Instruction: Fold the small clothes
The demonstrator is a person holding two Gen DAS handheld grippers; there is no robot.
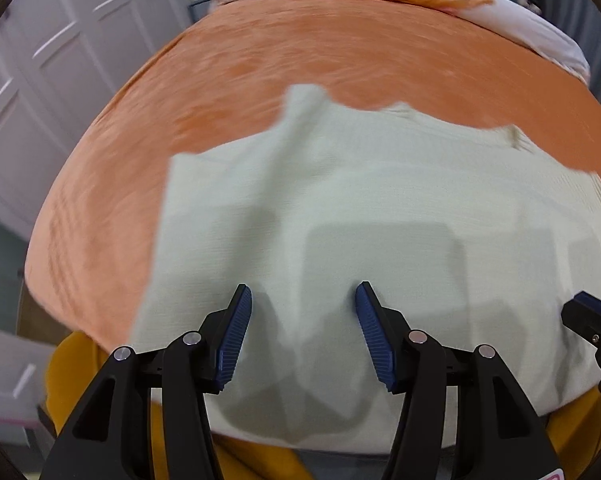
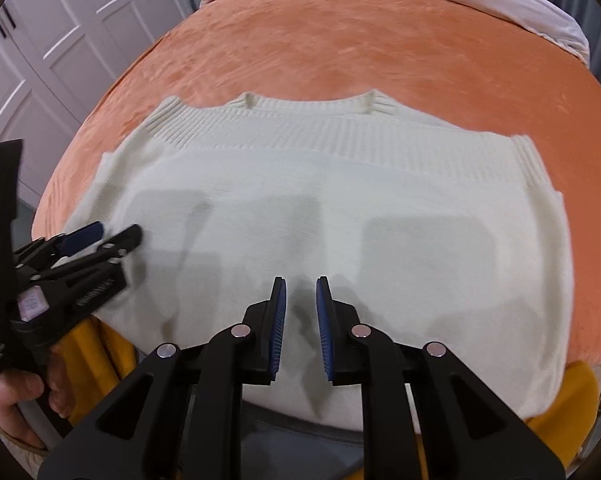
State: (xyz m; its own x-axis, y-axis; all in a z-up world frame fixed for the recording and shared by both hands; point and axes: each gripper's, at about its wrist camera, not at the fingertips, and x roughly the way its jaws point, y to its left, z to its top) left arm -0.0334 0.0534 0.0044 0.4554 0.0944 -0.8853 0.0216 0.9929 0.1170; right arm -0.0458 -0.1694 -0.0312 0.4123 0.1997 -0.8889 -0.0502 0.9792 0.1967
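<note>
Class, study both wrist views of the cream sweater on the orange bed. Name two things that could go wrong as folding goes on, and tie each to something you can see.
1. The sweater hangs over the near edge of the bedspread; pulling toward the person could drag it off.
2. The left gripper is wide open and the right gripper only narrowly; uneven grasps might skew the fold or pinch extra layers of the thick knit.

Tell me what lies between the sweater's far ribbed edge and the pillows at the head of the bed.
Only bare orange bedspread. The right wrist view shows it clearly between the white sweater and the pillows; nothing else sits on that stretch.
</note>
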